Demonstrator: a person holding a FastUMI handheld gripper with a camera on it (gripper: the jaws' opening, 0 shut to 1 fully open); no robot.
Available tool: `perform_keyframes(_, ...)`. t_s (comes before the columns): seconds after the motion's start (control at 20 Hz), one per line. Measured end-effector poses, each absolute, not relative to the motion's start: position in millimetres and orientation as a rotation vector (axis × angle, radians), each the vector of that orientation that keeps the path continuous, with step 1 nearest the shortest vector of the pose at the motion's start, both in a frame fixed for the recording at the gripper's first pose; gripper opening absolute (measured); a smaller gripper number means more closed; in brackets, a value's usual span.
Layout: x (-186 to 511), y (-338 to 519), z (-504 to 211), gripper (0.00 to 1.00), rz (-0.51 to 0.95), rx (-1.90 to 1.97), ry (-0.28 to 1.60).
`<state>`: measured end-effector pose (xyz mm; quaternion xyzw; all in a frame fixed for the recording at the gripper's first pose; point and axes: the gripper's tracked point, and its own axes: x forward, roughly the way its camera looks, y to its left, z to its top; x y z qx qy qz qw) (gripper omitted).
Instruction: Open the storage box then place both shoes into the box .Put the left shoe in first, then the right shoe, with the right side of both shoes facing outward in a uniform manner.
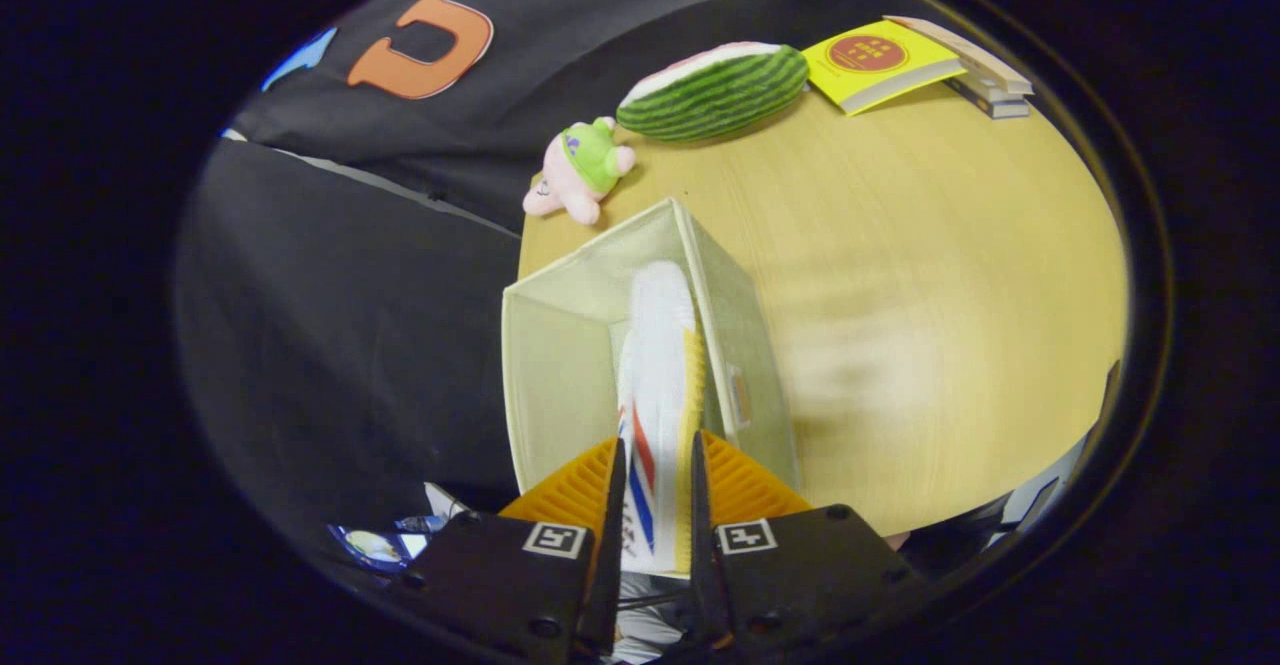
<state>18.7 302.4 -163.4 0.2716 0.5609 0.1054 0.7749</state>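
Note:
A white shoe [657,385] with red and blue stripes and a yellow sole edge is clamped between my fingers, toe pointing away from me. My gripper [656,450] is shut on it, both fingers pressing its sides near the heel. The shoe hangs down into the open pale storage box [560,345], close to the box's right wall, sole edge toward that wall. The box stands on the wooden table [930,275] near its left edge. The floor of the box under the shoe is hidden.
Beyond the box lie a pink and green plush toy [580,173], a watermelon-slice toy [715,90] and a yellow book [880,63] beside a small stack of books [985,80]. Black cloth hangs left of the table.

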Motion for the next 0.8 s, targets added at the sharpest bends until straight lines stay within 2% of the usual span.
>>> perform_keyframes(0.05,21.5,299.8,-166.5,0.32,0.236,0.587,1.2)
perform_keyframes(0.25,19.7,296.1,-150.6,0.39,0.286,0.551,1.133)
perform_keyframes(0.3,22.6,294.4,-146.6,0.47,0.302,0.527,1.091)
perform_keyframes(0.6,39.4,266.9,-93.9,0.8,0.3,0.331,0.733)
perform_keyframes(0.8,43.8,241.4,-69.2,0.84,0.232,0.251,0.485)
